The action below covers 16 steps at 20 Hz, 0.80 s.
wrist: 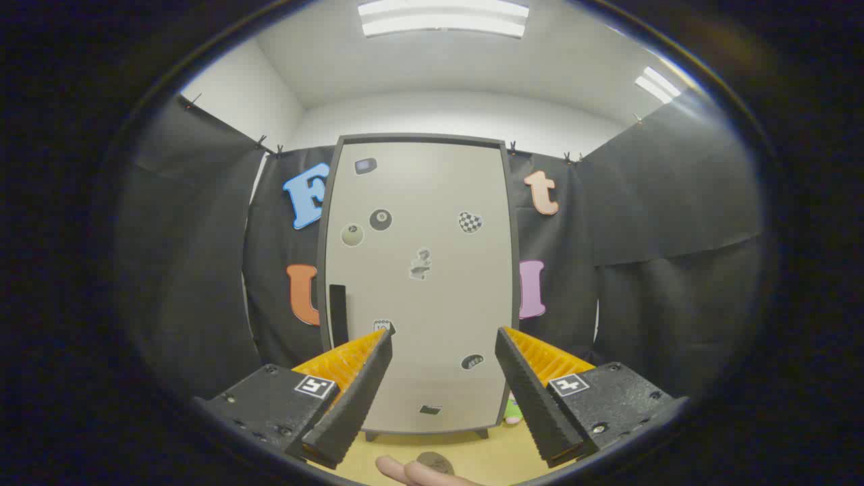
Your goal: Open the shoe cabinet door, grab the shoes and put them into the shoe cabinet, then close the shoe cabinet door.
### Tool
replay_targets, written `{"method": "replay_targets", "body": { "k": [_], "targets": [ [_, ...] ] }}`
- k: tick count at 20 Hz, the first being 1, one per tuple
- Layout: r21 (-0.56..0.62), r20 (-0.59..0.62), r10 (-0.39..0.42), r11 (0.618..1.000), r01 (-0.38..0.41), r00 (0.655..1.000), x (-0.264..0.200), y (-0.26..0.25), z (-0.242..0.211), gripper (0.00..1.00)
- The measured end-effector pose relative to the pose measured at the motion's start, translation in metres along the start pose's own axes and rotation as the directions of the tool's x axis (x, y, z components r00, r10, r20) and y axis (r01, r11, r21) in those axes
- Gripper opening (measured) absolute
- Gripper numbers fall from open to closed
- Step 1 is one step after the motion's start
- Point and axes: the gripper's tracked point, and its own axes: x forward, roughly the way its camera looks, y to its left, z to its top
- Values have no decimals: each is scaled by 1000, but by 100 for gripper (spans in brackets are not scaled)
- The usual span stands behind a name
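Observation:
A tall light-grey shoe cabinet (418, 283) with a dark frame stands straight ahead, its door shut and dotted with several stickers. A dark vertical handle (337, 314) sits on the door's left side, low down. My gripper (442, 341) is open, its fingers spread wide with nothing between them, still some way short of the door. A small green and pink object (514, 410) peeks out at the cabinet's lower right corner, behind my right finger; I cannot tell whether it is a shoe.
Black cloth walls close in on both sides of the cabinet. The floor (466, 452) is light wood. A person's fingers (412, 472) show just below my gripper, beside a dark round patch (435, 462) on the floor.

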Motion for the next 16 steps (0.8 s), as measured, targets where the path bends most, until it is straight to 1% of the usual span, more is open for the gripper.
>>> {"method": "replay_targets", "body": {
  "k": [5,7,11,15,16],
  "targets": [
    [-9,0,-10,1000,10,1000,-9,8,1,100],
    [-6,-8,14,1000,-14,1000,-9,16,-1,100],
    [-8,-35,25,1000,-25,999,-5,20,-8,100],
    [-27,-64,46,998,-48,997,11,30,-20,100],
    [-22,-69,71,997,-73,995,18,38,-21,100]
  ]
}}
